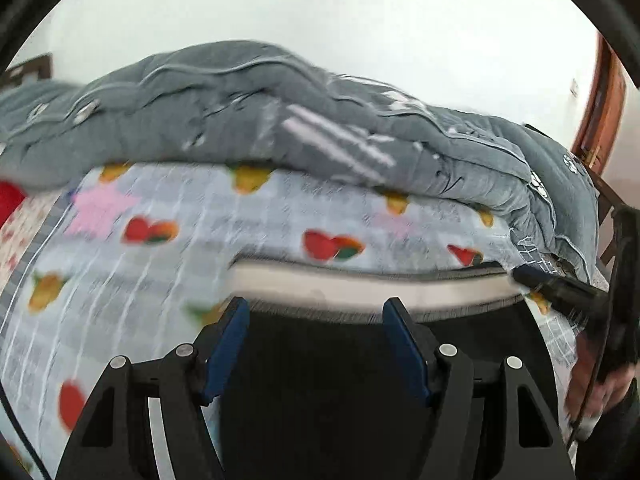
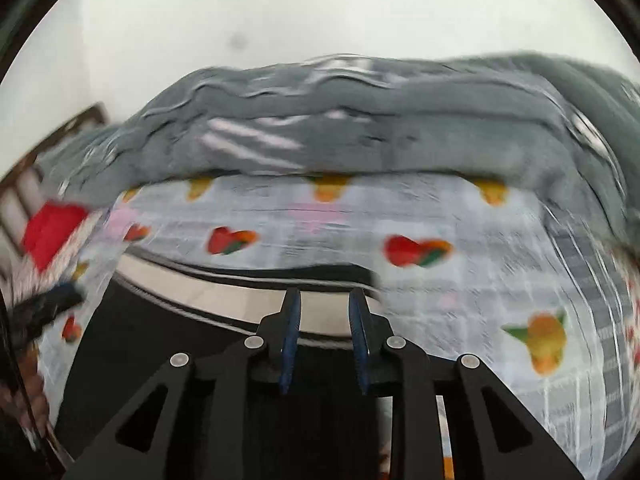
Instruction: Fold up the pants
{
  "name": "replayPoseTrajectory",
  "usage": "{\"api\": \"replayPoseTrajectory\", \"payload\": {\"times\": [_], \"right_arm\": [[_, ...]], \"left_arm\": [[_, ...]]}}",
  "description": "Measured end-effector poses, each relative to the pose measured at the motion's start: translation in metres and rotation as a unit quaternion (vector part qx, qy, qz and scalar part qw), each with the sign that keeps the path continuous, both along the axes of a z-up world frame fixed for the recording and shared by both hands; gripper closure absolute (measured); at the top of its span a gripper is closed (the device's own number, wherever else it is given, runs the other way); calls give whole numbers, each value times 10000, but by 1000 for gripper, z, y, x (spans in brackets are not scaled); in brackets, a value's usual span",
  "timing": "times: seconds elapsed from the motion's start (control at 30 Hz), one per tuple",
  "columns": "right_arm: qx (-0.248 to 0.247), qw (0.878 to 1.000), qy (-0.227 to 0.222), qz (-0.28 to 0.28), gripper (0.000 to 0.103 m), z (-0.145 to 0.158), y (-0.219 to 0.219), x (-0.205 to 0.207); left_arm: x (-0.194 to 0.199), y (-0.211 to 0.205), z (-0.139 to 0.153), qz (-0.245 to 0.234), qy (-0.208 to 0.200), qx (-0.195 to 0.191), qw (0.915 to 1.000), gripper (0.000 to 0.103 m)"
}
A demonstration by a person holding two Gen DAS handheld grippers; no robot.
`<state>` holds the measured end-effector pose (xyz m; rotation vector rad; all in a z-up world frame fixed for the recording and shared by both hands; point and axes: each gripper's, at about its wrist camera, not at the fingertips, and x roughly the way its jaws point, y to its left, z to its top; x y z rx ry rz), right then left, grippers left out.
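I am holding my left gripper (image 1: 316,308) wide and my right gripper (image 2: 325,300) narrow, both empty. The pants (image 1: 320,380) are lying just beneath both, waistband (image 1: 360,286) running crosswise ahead of the fingertips.

No readable text anywhere; white marks on the grey quilt (image 1: 320,128) perhaps lettering.

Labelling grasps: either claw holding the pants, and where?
Nothing held. Left claw gapes wide and right claw stands narrower but open, both at the pale grey waistband of the black pants.
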<state>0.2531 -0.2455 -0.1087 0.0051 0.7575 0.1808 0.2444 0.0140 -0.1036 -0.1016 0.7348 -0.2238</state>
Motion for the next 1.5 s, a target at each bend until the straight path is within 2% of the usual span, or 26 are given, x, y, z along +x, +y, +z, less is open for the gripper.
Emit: {"api": "replayPoseTrajectory", "payload": {"times": [0.03, 0.07, 0.13, 0.17, 0.2, 0.27, 0.5, 0.77, 1.13, 1.3, 1.5], "right_arm": [[-93, 9999, 45, 21, 69, -8, 6, 7], [-219, 9995, 206, 20, 63, -22, 12, 19], [-439, 9984, 352, -51, 63, -51, 14, 34], [-211, 9995, 239, -27, 62, -51, 9, 35], [-63, 9996, 281, -51, 62, -50, 5, 37], [-243, 9994, 256, -50, 62, -52, 10, 38], [-378, 9990, 226, -50, 62, -53, 15, 64], [-378, 9992, 138, 69, 61, -56, 17, 83], [-315, 9995, -12, 53, 60, -56, 14, 82], [-285, 9996, -56, 52, 60, -56, 14, 80], [-308, 9995, -72, 58, 60, -55, 15, 81]], "left_arm": [[9, -9, -5, -71, -52, 215, 9997, 34], [19, -19, -15, -100, -96, 595, 9981, 33], [44, -33, -58, 142, 329, 1374, 9899, 31], [47, -35, -68, 161, 407, 1448, 9885, 30], [47, -34, -69, 162, 329, 1421, 9892, 29], [47, -33, -62, 245, 146, 1354, 9904, 27], [79, -32, -66, 227, 149, 1457, 9890, 21], [86, -21, -69, 317, 110, 1056, 9938, 21], [88, -22, -71, 387, 80, 1067, 9935, 19], [86, -29, -71, 479, 4, 1373, 9894, 17], [86, -28, -71, 490, -6, 1351, 9896, 17]]}}
